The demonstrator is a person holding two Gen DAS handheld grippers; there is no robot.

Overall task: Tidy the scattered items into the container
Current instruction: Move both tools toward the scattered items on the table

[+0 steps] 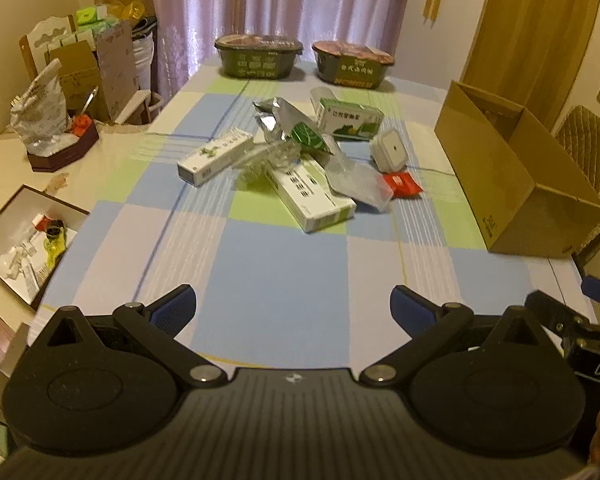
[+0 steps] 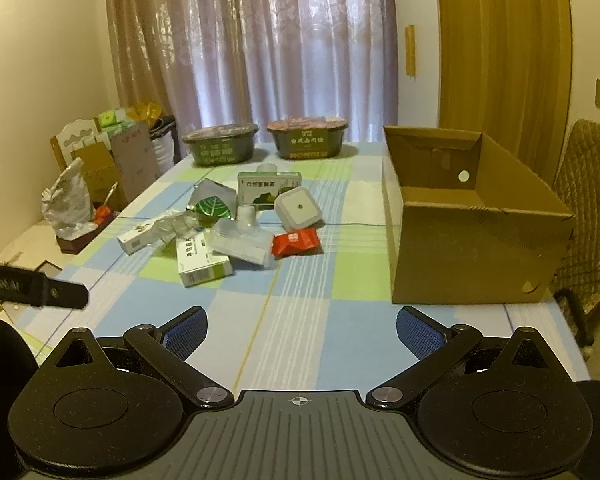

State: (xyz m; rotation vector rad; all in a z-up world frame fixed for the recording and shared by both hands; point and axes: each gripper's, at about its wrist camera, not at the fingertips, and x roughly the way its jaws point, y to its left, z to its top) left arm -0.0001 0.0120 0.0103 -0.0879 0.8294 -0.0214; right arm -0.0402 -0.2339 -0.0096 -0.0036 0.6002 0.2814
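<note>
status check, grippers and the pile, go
Left gripper and right gripper open, empty. Scattered pile untouched mid-table; cardboard box apparently empty. Path clear.

Curtain [image 2: 260, 40], two noodle bowls [image 2: 220, 146]

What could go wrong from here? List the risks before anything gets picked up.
1. The pile is tangled: a clear wrapper lies across the white box, so lifting one may drag the other.
2. The red packet looks thin and flat, so the open right hand-held gripper may slip off it.
3. The carton sits near the table edge; a bump while dropping items in might shove it off.
</note>
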